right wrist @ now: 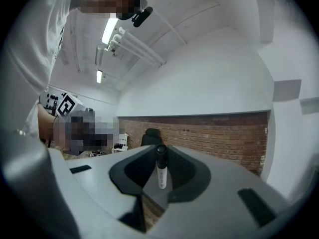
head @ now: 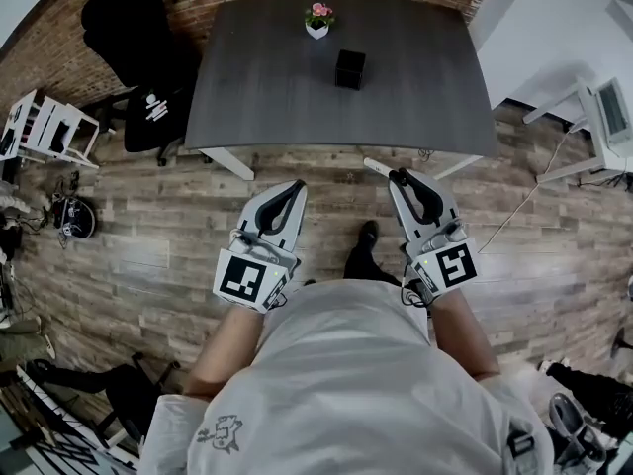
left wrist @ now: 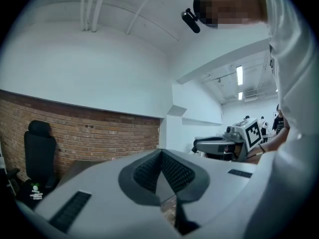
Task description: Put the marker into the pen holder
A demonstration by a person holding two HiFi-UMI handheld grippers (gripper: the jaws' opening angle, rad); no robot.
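I was looking into an office-like workroom. A dark grey desk [head: 297, 87] stood by a brick wall [left wrist: 99, 133] on a wood-plank floor [head: 148, 236], with a black office chair [head: 124, 33] beside it. On the desk sat a black pen holder [head: 349, 68] and a small potted flower [head: 317, 18]. Strip lights [left wrist: 239, 75] hung on the white ceiling, and a white rack [head: 45, 127] stood off to one side.

The table [head: 297, 77] is matt dark grey with faint wood grain. The floor [head: 148, 236] is worn wood planks, and the far wall [left wrist: 99, 133] is rough brick. The marker [right wrist: 161, 168] has a smooth white plastic barrel. The left gripper [head: 294, 188] and right gripper [head: 398, 178] are smooth pale plastic with dark ribbed pads [left wrist: 147, 171].
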